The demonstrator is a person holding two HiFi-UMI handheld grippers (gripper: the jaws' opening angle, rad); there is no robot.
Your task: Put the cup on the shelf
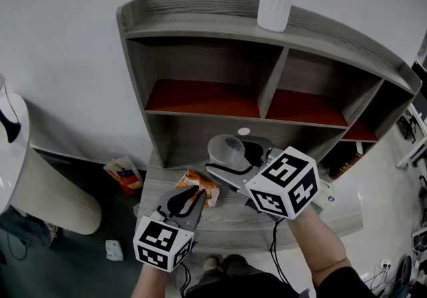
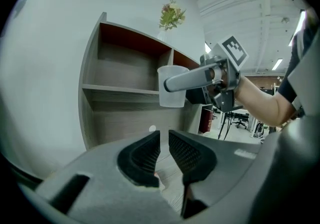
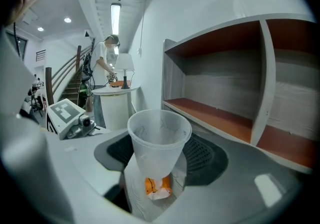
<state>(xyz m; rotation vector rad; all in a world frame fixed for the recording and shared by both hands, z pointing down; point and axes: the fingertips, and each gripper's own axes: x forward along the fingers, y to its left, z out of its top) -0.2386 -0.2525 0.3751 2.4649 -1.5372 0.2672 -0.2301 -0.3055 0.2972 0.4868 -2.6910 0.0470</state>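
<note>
Grey shelf (image 1: 200, 20) behind cup (image 1: 225, 150) clamped in right gripper (image 1: 239, 160); snack packet (image 1: 202, 187) beside closed left gripper (image 2: 164, 137).

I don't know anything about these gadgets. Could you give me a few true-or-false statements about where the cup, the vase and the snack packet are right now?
1. The right gripper holds a clear plastic cup between its jaws. True.
2. The cup already stands on the shelf. False: it is held in the air in front of the shelf, not set down.
3. A white vase stands on top of the shelf. True.
4. The orange snack packet lies inside a shelf compartment. False: it lies on the table, at the tips of the left gripper.
5. The left gripper holds the cup. False: nothing is between its jaws.
</note>
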